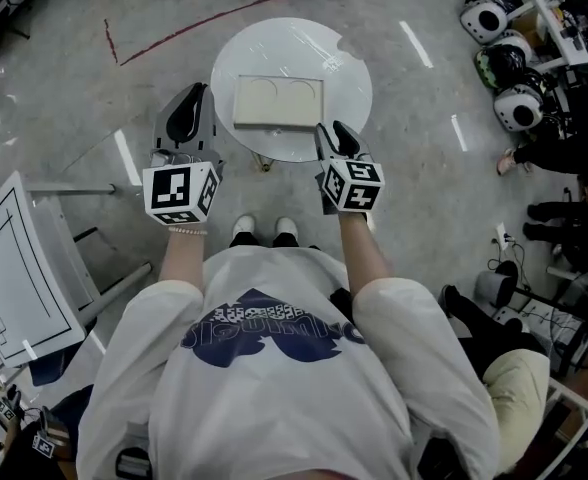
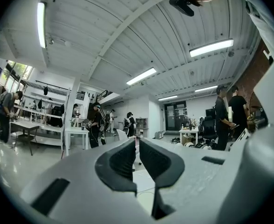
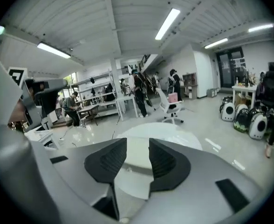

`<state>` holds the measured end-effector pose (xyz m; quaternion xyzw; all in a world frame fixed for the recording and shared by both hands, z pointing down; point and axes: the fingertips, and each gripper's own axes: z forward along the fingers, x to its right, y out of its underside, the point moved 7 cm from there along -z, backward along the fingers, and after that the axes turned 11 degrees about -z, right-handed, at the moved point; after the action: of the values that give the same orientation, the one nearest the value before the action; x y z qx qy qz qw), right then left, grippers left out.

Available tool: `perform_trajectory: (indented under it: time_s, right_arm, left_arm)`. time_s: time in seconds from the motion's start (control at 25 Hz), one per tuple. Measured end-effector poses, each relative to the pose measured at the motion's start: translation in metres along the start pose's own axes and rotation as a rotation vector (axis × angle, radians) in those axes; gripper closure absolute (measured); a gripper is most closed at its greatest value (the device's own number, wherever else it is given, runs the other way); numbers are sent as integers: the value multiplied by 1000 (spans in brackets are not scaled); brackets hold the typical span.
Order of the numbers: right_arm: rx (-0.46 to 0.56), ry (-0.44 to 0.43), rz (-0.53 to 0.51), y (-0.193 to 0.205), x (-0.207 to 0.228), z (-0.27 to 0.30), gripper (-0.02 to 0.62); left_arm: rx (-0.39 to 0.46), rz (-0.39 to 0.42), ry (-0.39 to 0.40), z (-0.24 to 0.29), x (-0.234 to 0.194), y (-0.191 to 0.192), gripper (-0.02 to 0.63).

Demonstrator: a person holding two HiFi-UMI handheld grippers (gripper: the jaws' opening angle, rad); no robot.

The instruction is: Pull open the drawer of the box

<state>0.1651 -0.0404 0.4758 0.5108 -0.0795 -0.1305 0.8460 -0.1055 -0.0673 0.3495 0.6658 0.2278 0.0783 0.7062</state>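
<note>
A person in a white T-shirt is seen from above, standing at a round white table (image 1: pixel 346 68) that lies at 12 o'clock from the body. A flat beige box (image 1: pixel 279 103) is set on the near half of the table. Its long axis runs from 9 o'clock to 3 o'clock, only slightly skewed, and one long side is turned toward the person at 6 o'clock. Two round outlines are seen side by side on its top. Which side carries the drawer cannot be told.

The right gripper (image 1: pixel 336 138) is held at about 5 o'clock on the table's rim, just beside the box's near right corner, and is pointed toward 12 o'clock. In the right gripper view its dark pads (image 3: pixel 106 162) are seen clearly apart. The pale box shows in the gap ahead of them, but nothing is clamped. Whether the tips touch the box cannot be told.

The left gripper (image 1: pixel 187 116) is held off the table at about 9 o'clock from it, well apart from the box, also pointed toward 12 o'clock. In the left gripper view its pads (image 2: pixel 120 161) are brought together to a thin slit, and nothing is held.

A pair of white shoes (image 1: pixel 265 229) is seen on the grey floor (image 1: pixel 74 98) below the table's near edge.
</note>
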Motion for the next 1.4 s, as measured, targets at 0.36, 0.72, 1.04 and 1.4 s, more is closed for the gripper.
perform_trajectory:
  time_s: [0.36,0.72,1.04,1.4]
  right_arm:
    - [-364,-120,124,75,-34,67,422]
    - [-591,-195,225,101,-51,130,405]
    - [-696,-196,299,115,-49,163,404]
    - [-752,-172,370,121,-49,183,452]
  left_arm:
    - [-5,5,-2,7,-10,0,597]
    - [-23,-2,-15,15,-21,4,597]
    - [-43,-18,-57,13,-36,11,597]
    - [-63,-38,-106,9,-58,20,597]
